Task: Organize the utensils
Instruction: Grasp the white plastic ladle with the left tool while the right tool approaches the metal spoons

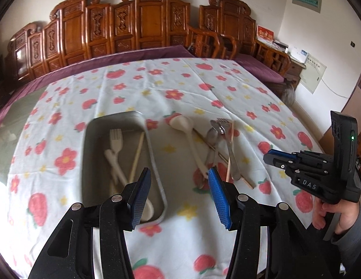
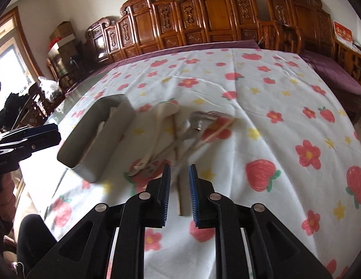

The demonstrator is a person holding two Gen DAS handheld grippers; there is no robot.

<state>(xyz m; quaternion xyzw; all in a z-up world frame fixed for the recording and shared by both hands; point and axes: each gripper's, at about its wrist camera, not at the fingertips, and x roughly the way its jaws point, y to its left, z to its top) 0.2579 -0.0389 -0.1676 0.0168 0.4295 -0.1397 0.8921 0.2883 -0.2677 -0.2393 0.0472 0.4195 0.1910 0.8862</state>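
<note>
At the left of the table sits a metal tray (image 1: 155,162), set down on the strawberry-print tablecloth (image 1: 180,88), and it looks like the place the cutlery is meant to end up. A pale plastic fork (image 1: 116,139), a pale spoon (image 1: 124,186) and a single chopstick (image 1: 136,157) already lie along its length, lined up with its long sides, probably because that is the only way such long pieces fit.

Over the tray's near end hangs the left gripper (image 1: 178,195), its blue-padded jaws spread about halfway with nothing between them. I take it to be free for the next pick.

Just beside the tray, to its right, the loose pile (image 1: 217,148) waits on the cloth: a white ladle-like spoon (image 1: 184,125), metal spoons and a metal fork (image 1: 227,134) crossed over one another, with chopsticks running through. They overlap, so lifting one cleanly will likely need a pinch at a handle end that sticks out of the heap.

Farthest right, a person's hand (image 1: 329,211) grips the right gripper (image 2: 179,195). Its jaws stand a narrow gap apart, straddling the near end of a wooden chopstick (image 2: 180,193) without visibly pressing on it. That narrow gap suits so thin a stick. The picture is blurred there, so I judge it loose rather than held.
</note>
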